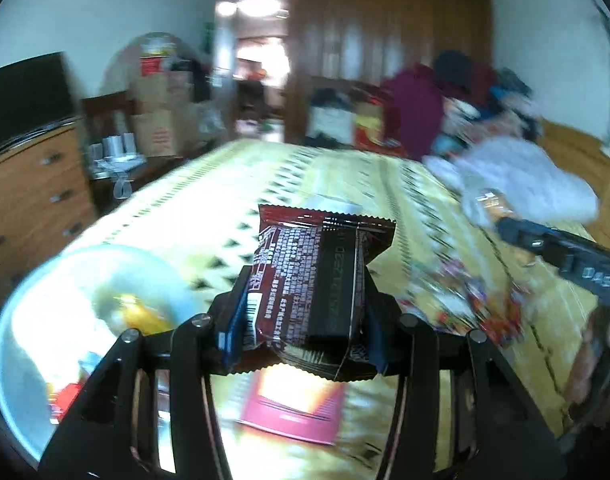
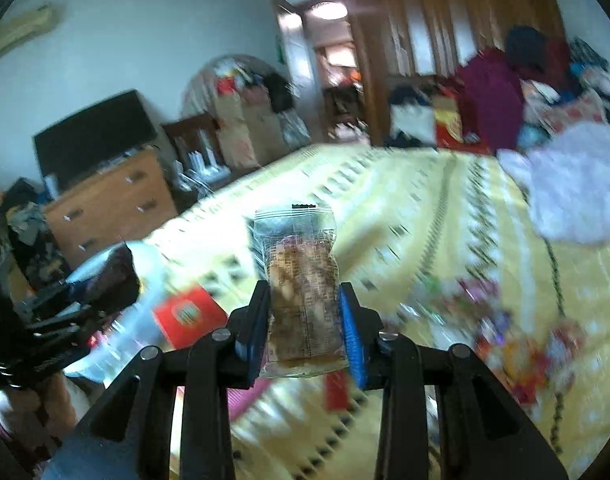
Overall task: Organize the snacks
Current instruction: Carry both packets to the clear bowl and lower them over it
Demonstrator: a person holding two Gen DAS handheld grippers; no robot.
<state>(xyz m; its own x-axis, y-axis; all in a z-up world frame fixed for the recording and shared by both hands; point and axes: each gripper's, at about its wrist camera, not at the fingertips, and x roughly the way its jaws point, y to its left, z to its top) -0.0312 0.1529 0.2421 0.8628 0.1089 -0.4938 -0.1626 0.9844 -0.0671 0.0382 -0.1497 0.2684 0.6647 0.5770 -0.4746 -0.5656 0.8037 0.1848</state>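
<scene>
My left gripper (image 1: 303, 312) is shut on a dark red snack packet (image 1: 321, 280) and holds it above the yellow patterned bed cover (image 1: 345, 176). A pale round bowl (image 1: 37, 320) with a few snacks in it lies below it to the left. My right gripper (image 2: 303, 320) is shut on a clear packet of brown snack (image 2: 301, 280), also above the bed. A blurred heap of loose colourful snacks lies on the cover to the right (image 2: 517, 344), and it shows in the left wrist view too (image 1: 477, 304). The right gripper also shows at the right edge of the left wrist view (image 1: 561, 252).
A red box (image 2: 185, 316) lies on the bed near the bowl (image 2: 117, 344); it shows below the packet in the left wrist view (image 1: 297, 408). White bedding (image 2: 577, 184) and piled clothes (image 2: 505, 92) are at the far right. A wooden dresser (image 2: 109, 204) stands left of the bed.
</scene>
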